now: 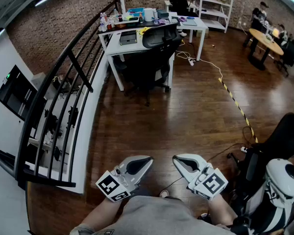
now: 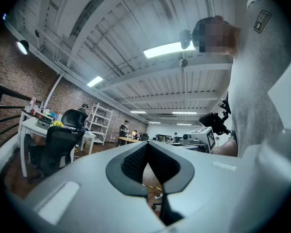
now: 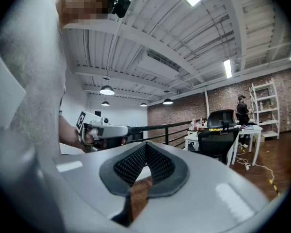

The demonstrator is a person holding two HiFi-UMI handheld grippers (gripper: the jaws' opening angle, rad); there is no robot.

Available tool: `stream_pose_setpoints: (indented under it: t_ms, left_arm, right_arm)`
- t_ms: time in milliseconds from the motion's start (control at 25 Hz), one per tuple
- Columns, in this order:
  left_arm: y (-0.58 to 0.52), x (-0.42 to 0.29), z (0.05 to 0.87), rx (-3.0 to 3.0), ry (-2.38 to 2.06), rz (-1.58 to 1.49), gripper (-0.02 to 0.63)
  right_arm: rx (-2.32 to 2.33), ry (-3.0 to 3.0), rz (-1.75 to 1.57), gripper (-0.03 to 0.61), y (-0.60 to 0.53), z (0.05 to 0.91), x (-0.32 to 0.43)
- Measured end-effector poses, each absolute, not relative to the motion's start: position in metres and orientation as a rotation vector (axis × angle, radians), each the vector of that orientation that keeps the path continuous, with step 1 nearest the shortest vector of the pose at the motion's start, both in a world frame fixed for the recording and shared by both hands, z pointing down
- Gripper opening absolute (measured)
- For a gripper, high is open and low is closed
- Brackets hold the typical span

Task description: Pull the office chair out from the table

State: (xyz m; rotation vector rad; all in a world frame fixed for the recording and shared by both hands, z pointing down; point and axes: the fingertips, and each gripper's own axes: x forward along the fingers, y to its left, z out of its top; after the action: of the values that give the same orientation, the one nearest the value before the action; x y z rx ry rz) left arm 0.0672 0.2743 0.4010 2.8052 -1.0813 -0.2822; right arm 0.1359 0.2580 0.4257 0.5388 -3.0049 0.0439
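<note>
Both pairs of jaws are closed with nothing between them: in each gripper view the dark ribbed pads meet at their tips. The left gripper [image 1: 146, 161] and the right gripper [image 1: 179, 160] are held close to the person's body, side by side and roughly level, with their tips angled toward each other over the bare wooden floor [image 1: 186, 116].

The office chair [image 1: 154, 53] lies far ahead of the jaws, well apart from both. It is pushed in under the near edge of the white table [image 1: 137, 47], with its black mesh back and headrest facing the person. The table's long side runs left to right across the view, so pulling the chair out probably means drawing it straight toward the near side. The chair stands slightly more in line with the left gripper, so that hand looks a little better placed, though neither is within reach yet.

A black railing [image 1: 63, 82] runs along the left. A yellow-and-black strip [image 1: 235, 104] and a white cable cross the floor to the right of the chair.

On the tabletop there is a blue bin [image 1: 135, 11] at the far edge, but I cannot tell what it holds. Bottles [image 1: 104, 21] cluster at the far left corner. Beyond them stands a white shelf unit [image 1: 213, 4], and at the far right people sit at a round table [image 1: 267, 38].
</note>
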Motion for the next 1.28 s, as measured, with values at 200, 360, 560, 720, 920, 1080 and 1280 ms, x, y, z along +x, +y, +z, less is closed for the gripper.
stream_pose_setpoints:
  t_ms: [200, 360, 560, 720, 920, 1080, 1280]
  left_arm:
    - [0.257, 0.07, 0.391, 2.806, -1.152, -0.259, 0.009]
    - [0.241, 0.068, 0.394, 2.793, -1.162, -0.257, 0.009]
    - [0.202, 0.059, 0.401, 2.784, -1.15, -0.249, 0.009]
    - [0.15, 0.043, 0.407, 2.797, -1.112, -0.273, 0.009]
    - [0.064, 0.011, 0.397, 2.818, -1.071, -0.333, 0.009]
    - [0.0, -0.019, 0.387, 2.835, -1.033, -0.359, 0.009]
    - [-0.069, -0.051, 0.387, 2.85, -0.975, -0.356, 0.009]
  right_arm:
    - [0.669, -3.004, 0.057, 0.0, 0.234, 0.41, 0.146]
    - [0.69, -3.011, 0.052, 0.0, 0.214, 0.41, 0.146]
    - [0.724, -2.99, 0.051, 0.0, 0.179, 0.414, 0.136]
    - [0.765, -2.962, 0.06, 0.0, 0.129, 0.423, 0.121]
    - [0.834, -2.927, 0.064, 0.0, 0.046, 0.42, 0.093]
    - [0.877, -2.902, 0.047, 0.0, -0.016, 0.41, 0.066]
    - [0.943, -2.877, 0.043, 0.0, -0.083, 0.408, 0.036]
